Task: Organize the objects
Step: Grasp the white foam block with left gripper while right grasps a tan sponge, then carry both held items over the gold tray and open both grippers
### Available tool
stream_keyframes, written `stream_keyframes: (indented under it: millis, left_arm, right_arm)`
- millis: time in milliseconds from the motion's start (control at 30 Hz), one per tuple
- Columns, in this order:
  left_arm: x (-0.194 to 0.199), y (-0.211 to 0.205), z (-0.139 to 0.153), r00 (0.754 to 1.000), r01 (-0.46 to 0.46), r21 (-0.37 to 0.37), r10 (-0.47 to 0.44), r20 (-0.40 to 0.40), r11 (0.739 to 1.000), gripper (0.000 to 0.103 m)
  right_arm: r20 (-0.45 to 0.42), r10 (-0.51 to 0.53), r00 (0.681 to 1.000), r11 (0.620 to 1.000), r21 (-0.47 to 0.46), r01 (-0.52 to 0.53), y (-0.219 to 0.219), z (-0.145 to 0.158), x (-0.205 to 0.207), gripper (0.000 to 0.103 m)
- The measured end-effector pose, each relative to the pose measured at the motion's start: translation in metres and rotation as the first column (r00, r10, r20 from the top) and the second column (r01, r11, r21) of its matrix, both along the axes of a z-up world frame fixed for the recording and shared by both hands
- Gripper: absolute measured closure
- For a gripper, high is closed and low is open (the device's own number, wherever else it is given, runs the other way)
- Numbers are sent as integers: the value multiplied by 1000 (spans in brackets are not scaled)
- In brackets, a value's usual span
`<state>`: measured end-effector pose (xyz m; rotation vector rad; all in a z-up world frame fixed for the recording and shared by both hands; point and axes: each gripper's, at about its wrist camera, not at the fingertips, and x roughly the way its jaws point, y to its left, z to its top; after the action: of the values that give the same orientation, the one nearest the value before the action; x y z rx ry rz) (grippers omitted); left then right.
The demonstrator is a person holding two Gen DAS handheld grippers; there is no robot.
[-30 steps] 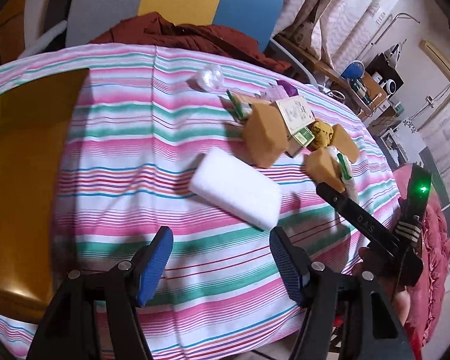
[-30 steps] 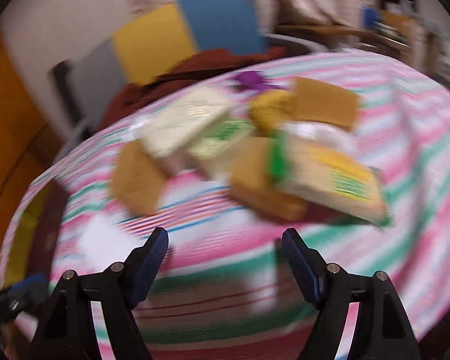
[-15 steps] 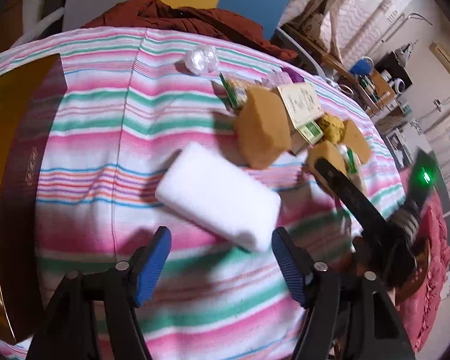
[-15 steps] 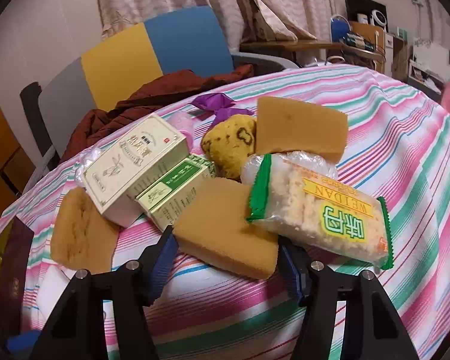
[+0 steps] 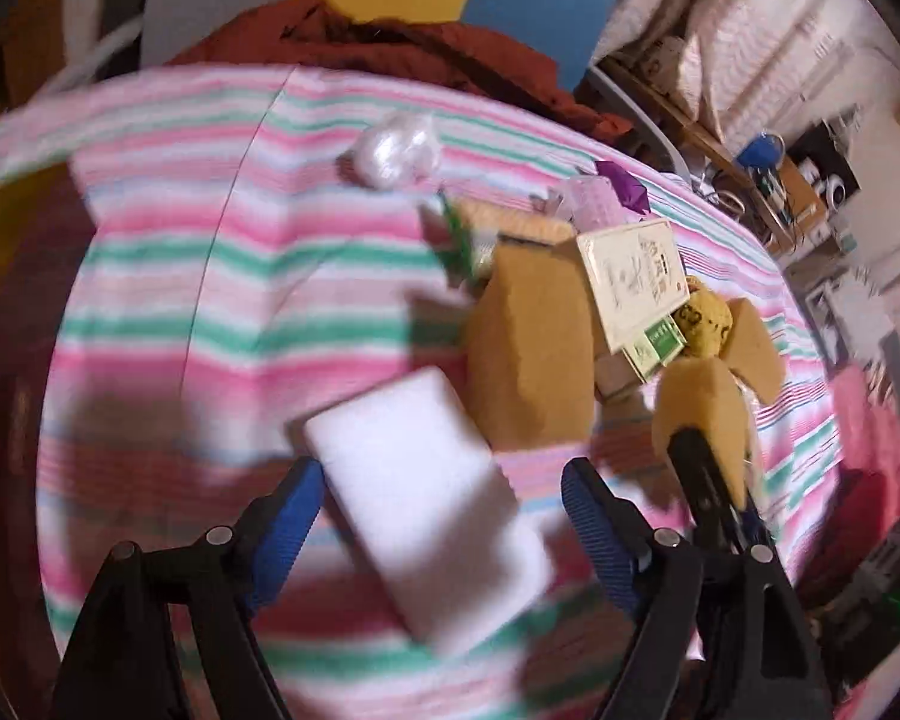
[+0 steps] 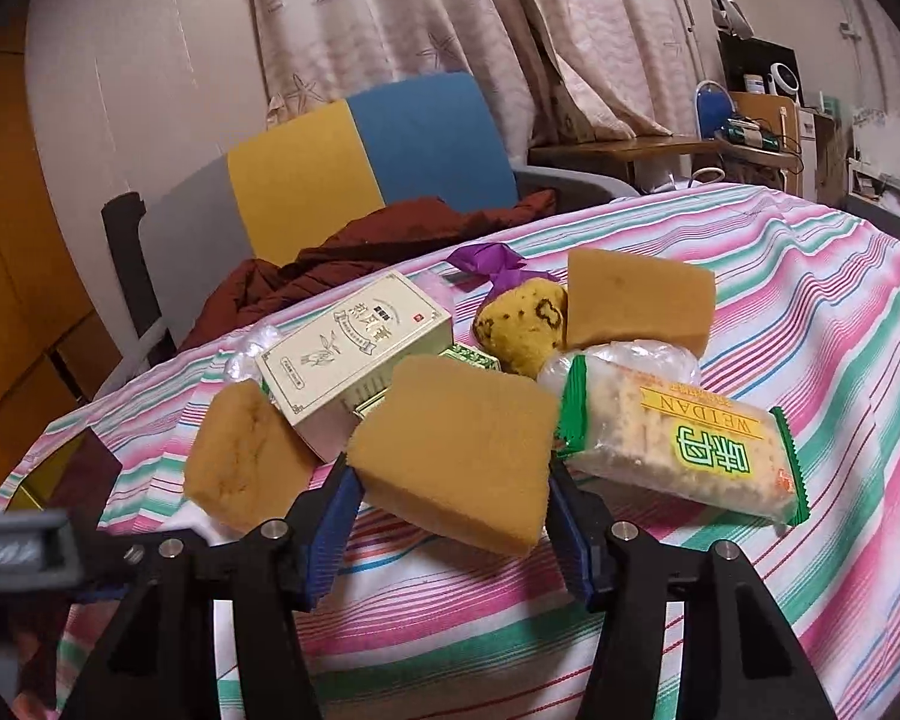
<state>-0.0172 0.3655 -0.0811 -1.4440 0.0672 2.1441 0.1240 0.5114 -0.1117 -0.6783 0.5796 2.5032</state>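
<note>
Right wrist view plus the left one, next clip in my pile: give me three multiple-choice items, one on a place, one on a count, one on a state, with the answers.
1. What lies between the left gripper fingers?
A. white foam block
B. cracker packet
C. purple ribbon

2. How many tan sponge blocks show in the right wrist view?
A. one
B. three
C. five

3. How does the tan sponge block at the right gripper sit?
A. flat on the striped cloth
B. tilted, between the fingers, pads at its sides
C. under the tea box

Answers:
1 A: the white foam block lies between the opening blue pads.
2 B: one at the gripper, one left, one behind.
3 B: the closing pads flank its lower edge, corner raised.
</note>
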Motion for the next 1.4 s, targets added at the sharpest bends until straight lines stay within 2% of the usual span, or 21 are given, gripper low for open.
stream_keyframes:
  millis: [100, 167, 333, 433, 600, 800, 933, 1100, 1400]
  left_arm:
    - [3, 7, -6, 996, 52, -97, -58, -62, 994, 20]
    - [6, 6, -15, 994, 74, -116, -83, -72, 990, 20]
    - [14, -18, -19, 988, 78, 3, -77, -131, 997, 23]
    - [18, -25, -21, 982, 108, 28, -102, -160, 994, 25]
    - [16, -41, -22, 981, 134, 93, -119, -150, 987, 35]
    - [18, -65, -24, 992, 95, 192, -77, -98, 977, 37]
    - [27, -80, -20, 991, 110, 241, -87, -104, 964, 38]
    - [39, -93, -8, 983, 157, 272, -122, -140, 949, 38]
    - [54, -138, 10, 980, 166, 319, -119, -161, 933, 38]
  right_arm:
    - [-1, -8, 1000, 1000, -29, 8, 4, -4, 3, 44]
    - [-2, -11, 1000, 999, -52, 10, 8, -7, 4, 44]
    - [-2, -12, 1000, 997, -76, 11, 11, -11, 3, 43]
    - [1, -11, 1000, 997, -83, 11, 12, -13, 3, 43]
    - [2, -11, 1000, 997, -76, 11, 10, -13, 2, 43]
    - [14, -8, 1000, 998, -57, 9, 7, -12, 2, 43]
    - [52, 2, 999, 999, -36, 0, -1, -12, -1, 44]
    - [75, 27, 997, 999, -33, -25, -14, -9, 2, 44]
    - [53, 114, 992, 993, -49, -112, -47, 16, 12, 44]
